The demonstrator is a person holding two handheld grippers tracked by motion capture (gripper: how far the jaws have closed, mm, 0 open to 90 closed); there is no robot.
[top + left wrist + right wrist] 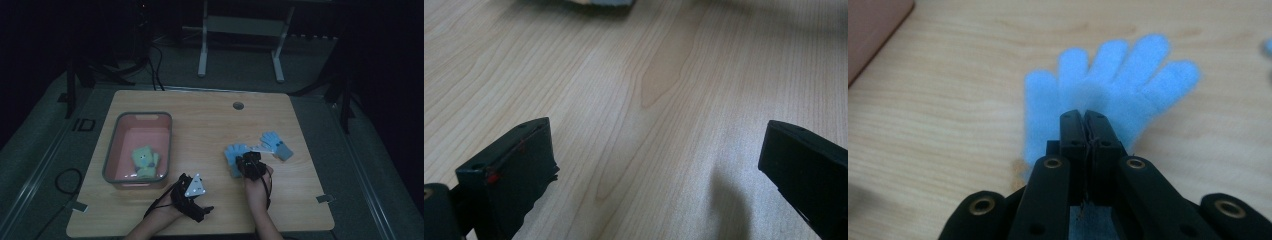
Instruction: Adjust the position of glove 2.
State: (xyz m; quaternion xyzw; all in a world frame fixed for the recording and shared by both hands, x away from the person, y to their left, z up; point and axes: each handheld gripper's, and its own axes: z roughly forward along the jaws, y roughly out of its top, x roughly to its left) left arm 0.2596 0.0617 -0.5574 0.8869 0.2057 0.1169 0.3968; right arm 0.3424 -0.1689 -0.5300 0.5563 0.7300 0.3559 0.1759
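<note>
A light blue glove (233, 152) lies flat on the wooden table (210, 125), right of the middle. My right gripper (250, 163) sits on the glove's cuff end. In the right gripper view, that gripper (1084, 117) is shut and pinches the blue glove (1128, 75), whose fingers spread away from the jaws. A second blue glove (276, 144) with a grey cuff lies just to the right, apart from it. My left gripper (194, 194) rests near the table's front edge. Its jaws (654, 160) stand wide open over bare wood.
A pink bin with a grey rim (144, 115) stands at the left and holds a yellow-green glove (145, 161). Its corner (873, 25) appears at the top left of the right gripper view. A round cable hole (238, 105) sits near the table's back edge.
</note>
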